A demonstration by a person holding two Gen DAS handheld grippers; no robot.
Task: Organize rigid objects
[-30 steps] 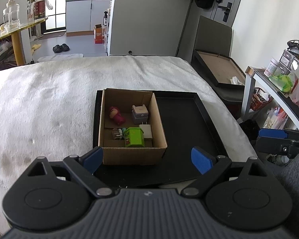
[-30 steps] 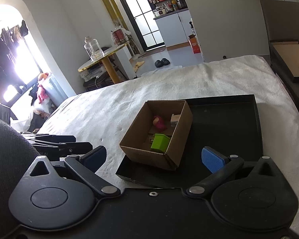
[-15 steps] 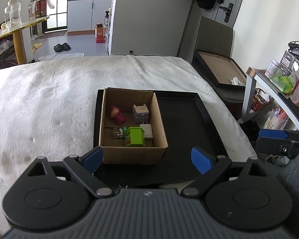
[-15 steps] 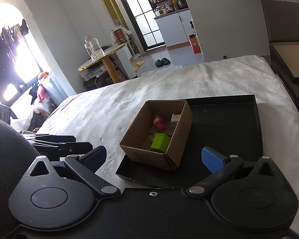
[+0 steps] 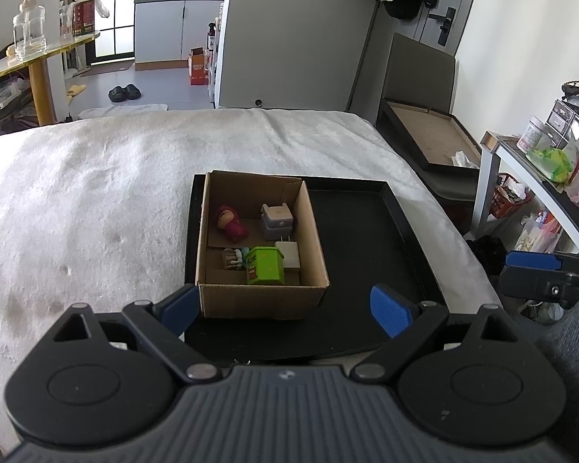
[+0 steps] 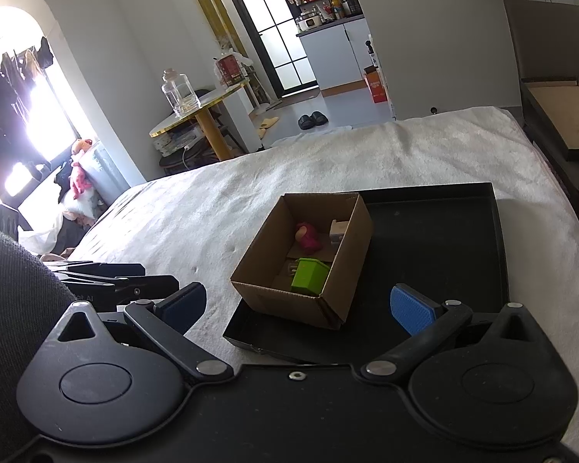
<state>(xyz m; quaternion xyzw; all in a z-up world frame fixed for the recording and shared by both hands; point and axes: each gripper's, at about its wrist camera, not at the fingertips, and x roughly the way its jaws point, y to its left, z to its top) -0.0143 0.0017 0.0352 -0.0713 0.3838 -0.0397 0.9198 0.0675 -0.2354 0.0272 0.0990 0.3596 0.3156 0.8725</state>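
Observation:
An open cardboard box [image 5: 260, 303] [image 6: 339, 266] stands on the left part of a black tray [image 5: 366, 239] [image 6: 444, 239] on a white blanket. Inside lie a green block toy [image 5: 265, 265] [image 6: 308, 276], a pink figure [image 5: 231, 223] [image 6: 308, 237], a grey stacked toy [image 5: 277, 220] [image 6: 337, 227], a white plug [image 5: 288, 255] and a small figure [image 5: 233, 258]. My left gripper [image 5: 285, 308] is open just short of the box's near wall. My right gripper [image 6: 297, 306] is open too, near the tray's front corner. Neither holds anything.
The blanket [image 5: 88, 177] spreads wide to the left of the tray. Right of the bed are a dark chair with a framed board [image 5: 428, 139] and a cluttered side table [image 5: 540, 162]. A round table with a glass jar [image 6: 177, 92] stands beyond the bed.
The left wrist view has tilted slightly, so the box sits a touch higher. Both grippers stay open and the box's contents have not moved.

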